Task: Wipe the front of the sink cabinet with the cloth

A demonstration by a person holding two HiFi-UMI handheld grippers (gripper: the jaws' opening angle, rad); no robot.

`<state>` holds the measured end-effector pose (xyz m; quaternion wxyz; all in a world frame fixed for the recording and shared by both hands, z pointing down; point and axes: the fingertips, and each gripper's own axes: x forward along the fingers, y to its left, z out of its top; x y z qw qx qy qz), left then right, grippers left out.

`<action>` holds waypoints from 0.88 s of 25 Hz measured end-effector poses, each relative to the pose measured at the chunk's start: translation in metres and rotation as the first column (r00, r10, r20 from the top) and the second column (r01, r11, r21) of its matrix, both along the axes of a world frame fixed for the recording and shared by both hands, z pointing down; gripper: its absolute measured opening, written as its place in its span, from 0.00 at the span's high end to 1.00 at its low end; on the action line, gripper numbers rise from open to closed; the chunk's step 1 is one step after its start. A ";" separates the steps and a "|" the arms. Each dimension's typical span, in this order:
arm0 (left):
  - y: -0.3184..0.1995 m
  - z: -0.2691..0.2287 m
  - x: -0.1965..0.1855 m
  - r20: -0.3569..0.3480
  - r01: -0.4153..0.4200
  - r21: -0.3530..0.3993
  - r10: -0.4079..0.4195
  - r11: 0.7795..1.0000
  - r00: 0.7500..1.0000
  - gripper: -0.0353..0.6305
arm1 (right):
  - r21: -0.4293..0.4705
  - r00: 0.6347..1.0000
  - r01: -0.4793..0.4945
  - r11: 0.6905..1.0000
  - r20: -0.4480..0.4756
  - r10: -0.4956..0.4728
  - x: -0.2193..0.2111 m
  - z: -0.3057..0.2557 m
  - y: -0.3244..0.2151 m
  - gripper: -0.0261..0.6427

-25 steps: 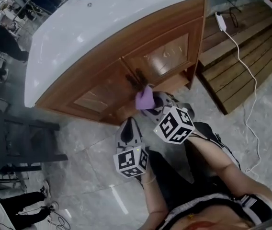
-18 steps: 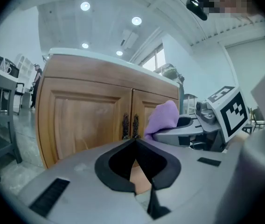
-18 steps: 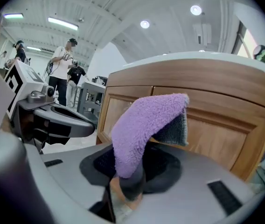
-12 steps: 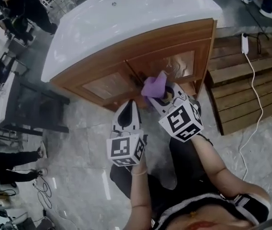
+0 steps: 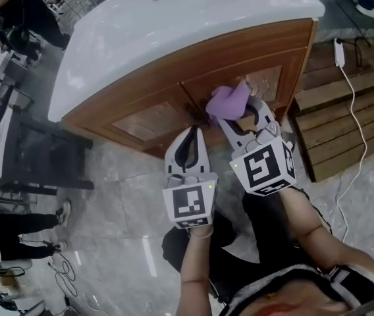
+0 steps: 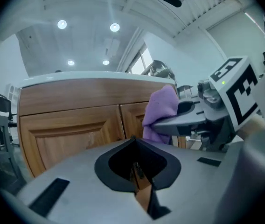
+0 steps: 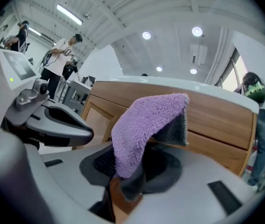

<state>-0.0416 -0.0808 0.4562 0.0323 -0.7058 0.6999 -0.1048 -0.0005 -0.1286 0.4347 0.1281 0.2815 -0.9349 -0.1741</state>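
The sink cabinet (image 5: 147, 91) has a wooden front with panelled doors under a white top (image 5: 174, 25). My right gripper (image 5: 243, 114) is shut on a purple cloth (image 5: 230, 101), which is up against the doors near their middle seam. In the right gripper view the cloth (image 7: 146, 122) drapes over the jaws and hides their tips, with the cabinet front (image 7: 216, 125) just behind. My left gripper (image 5: 188, 133) is shut and holds nothing, just left of the right one and short of the cabinet. The left gripper view shows the cloth (image 6: 160, 108) against the doors (image 6: 72, 120).
A white power strip (image 5: 337, 48) and its cable (image 5: 358, 143) lie on wooden decking (image 5: 345, 104) right of the cabinet. A dark metal rack (image 5: 35, 157) stands on the left. People stand at the far left (image 5: 16, 18). The floor is grey marble tile (image 5: 121, 229).
My right gripper has carried the cloth up the cabinet front, from the doors' lower edge to their upper middle. The left gripper has stayed shut beside it.
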 end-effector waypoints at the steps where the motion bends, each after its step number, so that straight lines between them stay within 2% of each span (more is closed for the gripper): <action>1: 0.000 0.004 -0.003 0.010 -0.010 -0.020 0.010 1.000 1.000 0.95 | 0.019 1.000 -0.007 1.000 0.011 0.007 -0.002 -0.008 -0.002 0.71; 4: -0.007 0.012 -0.005 -0.010 -0.042 -0.044 0.041 0.998 0.999 0.95 | 0.062 1.000 -0.005 0.998 0.011 0.004 -0.012 -0.026 -0.006 0.71; 7: -0.013 0.015 -0.004 -0.073 -0.076 -0.024 0.074 0.997 0.995 0.95 | 0.062 0.999 -0.011 0.998 -0.040 0.013 -0.024 -0.025 -0.010 0.71; 11: -0.020 0.012 0.003 -0.105 -0.104 0.001 0.104 0.995 0.989 0.95 | 0.079 0.999 -0.017 0.997 -0.046 0.021 -0.030 -0.021 -0.017 0.71; 16: -0.025 0.010 0.010 -0.121 -0.145 0.013 0.145 0.989 0.982 0.95 | 0.089 1.000 0.002 0.996 -0.019 -0.001 -0.032 -0.024 -0.017 0.71; 22: -0.028 0.016 0.018 -0.089 -0.172 -0.015 0.170 0.985 0.981 0.95 | 0.072 1.000 0.026 0.997 -0.017 -0.025 -0.031 -0.025 -0.018 0.71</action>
